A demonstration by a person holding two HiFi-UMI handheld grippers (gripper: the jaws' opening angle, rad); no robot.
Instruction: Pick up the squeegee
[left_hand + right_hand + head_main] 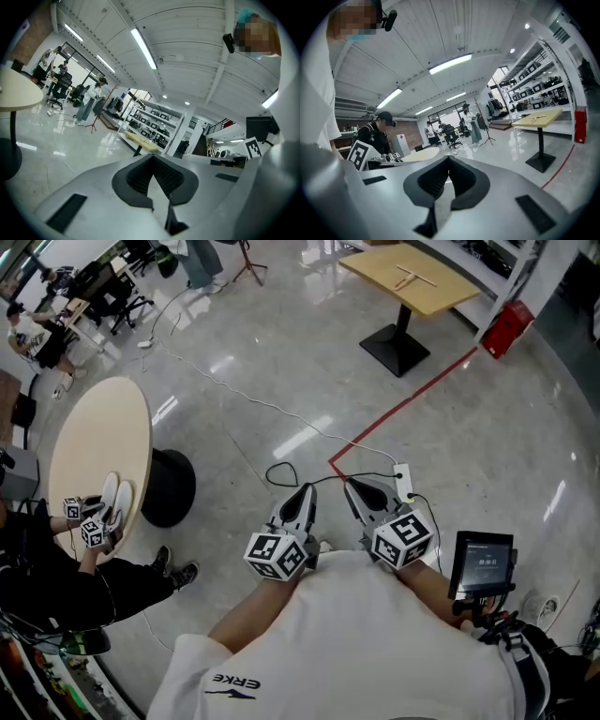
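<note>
I hold both grippers close to my chest above the grey floor, side by side and pointing forward. My left gripper (pixel 305 491) (pixel 152 157) is shut with nothing in it. Beside it, my right gripper (pixel 354 486) (pixel 449 158) also has its jaws together and empty. Far ahead stands a square wooden table (pixel 441 292) (pixel 551 115) (pixel 140 139). A thin pale T-shaped tool (pixel 413 278) (pixel 537 119) lies on it; I cannot tell if it is the squeegee. Both grippers are well short of that table.
A round beige table (pixel 98 432) on a black base (pixel 169 488) stands at left, where another person holds two grippers (pixel 89 521). A white cable and power strip (pixel 403 479) lie on the floor ahead, beside a red floor line (pixel 412 399). A small screen (pixel 483 563) is at my right.
</note>
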